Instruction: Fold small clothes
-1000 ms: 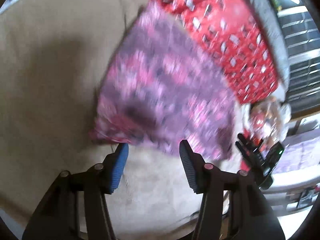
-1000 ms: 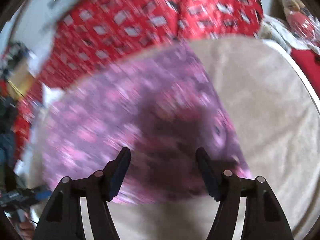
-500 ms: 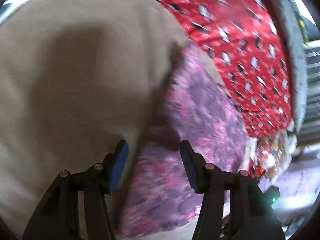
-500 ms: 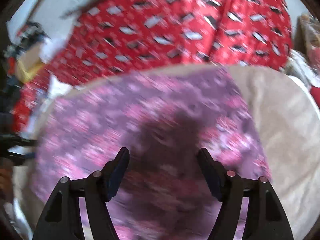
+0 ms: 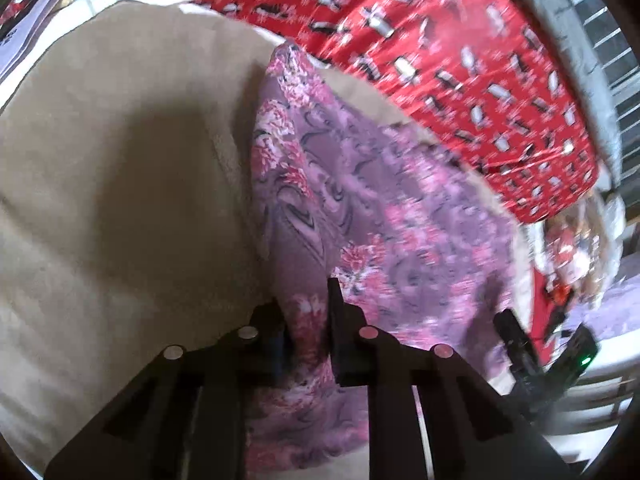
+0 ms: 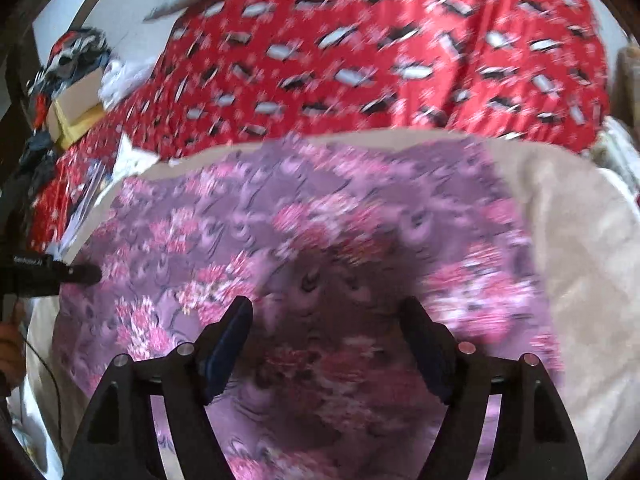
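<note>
A: We look steeply down along each gripper's fingers, close over the purple floral cloth [image 5: 384, 208].
B: Both our views share it, plus the red patterned fabric [image 6: 380, 48] beyond.

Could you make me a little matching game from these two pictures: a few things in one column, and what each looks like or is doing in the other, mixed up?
Things:
1. left gripper
2. right gripper
3. floral cloth
4. blanket

States:
A. red with black and white marks
B. jaws wide, opening, clear of the cloth below
C. purple and pink, spread on the beige cover
D. jaws closing on a fold of cloth

Pairs: 1-D, 2-B, 3-C, 4-A
</note>
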